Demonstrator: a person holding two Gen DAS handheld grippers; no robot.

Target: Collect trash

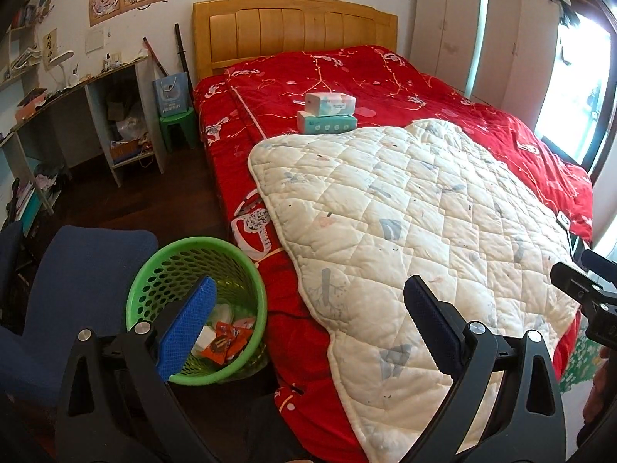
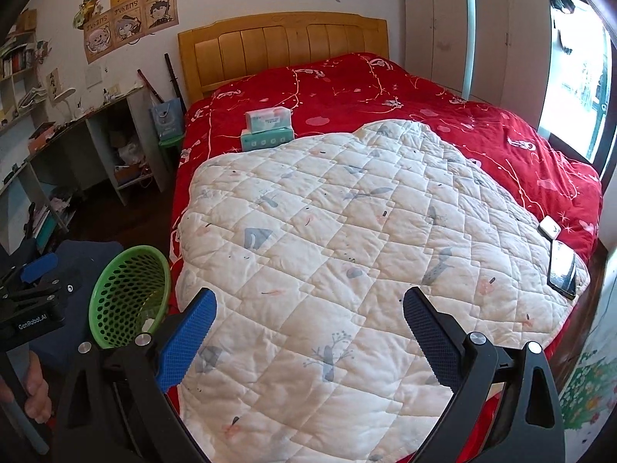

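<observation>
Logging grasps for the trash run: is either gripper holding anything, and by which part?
Nothing is held. The left gripper and right gripper both have their jaws wide open and empty.

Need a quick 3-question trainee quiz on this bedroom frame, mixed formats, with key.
1. True or false: the green perforated plastic wastebasket beside the bed already holds wrappers.
2. Multiple choice: the two stacked tissue packs rest on A) the white quilted pad, B) the red patterned bedspread, C) the floor.
3. Fill in: the left hand-held gripper and the right hand-held gripper are both ____ and hold nothing.

Key: 1 true: orange wrappers lie inside. 2 B: the packs sit just past the edge of the white quilted pad. 3 open.
</observation>
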